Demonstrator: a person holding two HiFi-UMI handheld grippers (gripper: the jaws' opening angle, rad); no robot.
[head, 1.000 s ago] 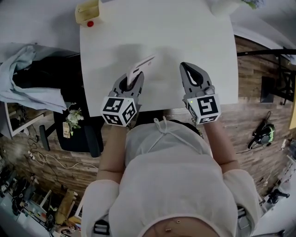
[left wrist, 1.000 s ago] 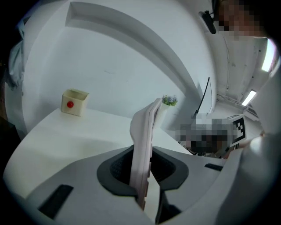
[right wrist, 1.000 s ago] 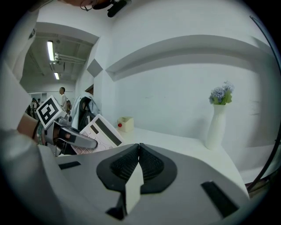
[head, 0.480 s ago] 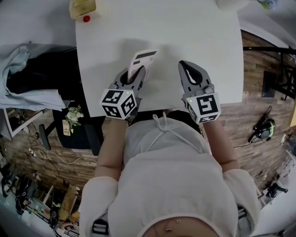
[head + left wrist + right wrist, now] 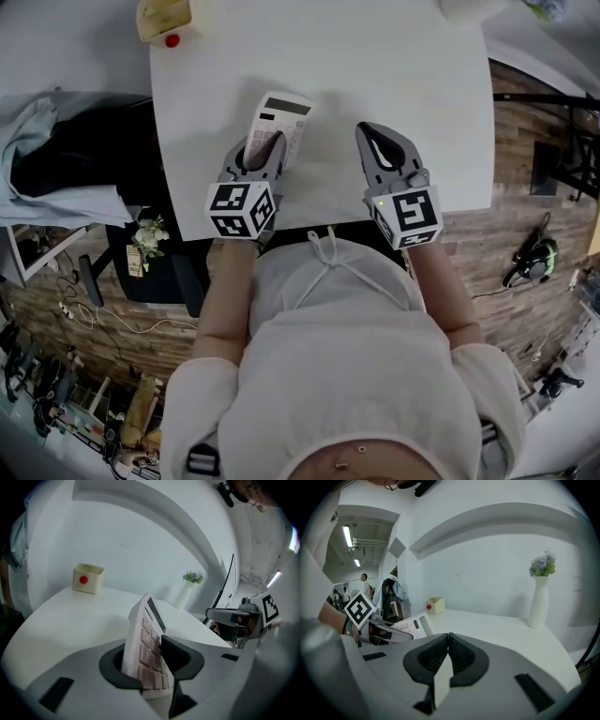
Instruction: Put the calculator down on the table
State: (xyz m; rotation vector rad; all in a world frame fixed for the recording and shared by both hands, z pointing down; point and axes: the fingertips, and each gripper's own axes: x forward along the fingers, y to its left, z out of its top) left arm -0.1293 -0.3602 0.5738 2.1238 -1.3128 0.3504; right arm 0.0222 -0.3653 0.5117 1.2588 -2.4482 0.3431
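Since the earlier frames the calculator (image 5: 279,120) has swung from standing on edge to nearly flat, keys up. The left tongs (image 5: 255,155) have sunk with it, and their jaws have just been opening.

The white counter (image 5: 394,84) lies under the calculator, which sits towards its left side. The far end looks down on the surface, while the near end still leans between the jaws in the left gripper view (image 5: 146,634).

The left tongs (image 5: 152,665) stand apart around that near end. The grip looks slack rather than pressing, so the put-down seems almost done.

The right tongs (image 5: 386,155) rest well to the right of the calculator, pressed together with nothing in them (image 5: 448,641).

A tall vase (image 5: 539,599) stands beyond the calculator to its right, and a small box (image 5: 167,19) sits beyond it to its left.

The calculator is likely a light, stiff plastic slab with smooth faces that can skid on the bare top. I would hold it across its thin near end, on the casing rather than the keys or display. Letting go low should keep it from slapping down or sliding.
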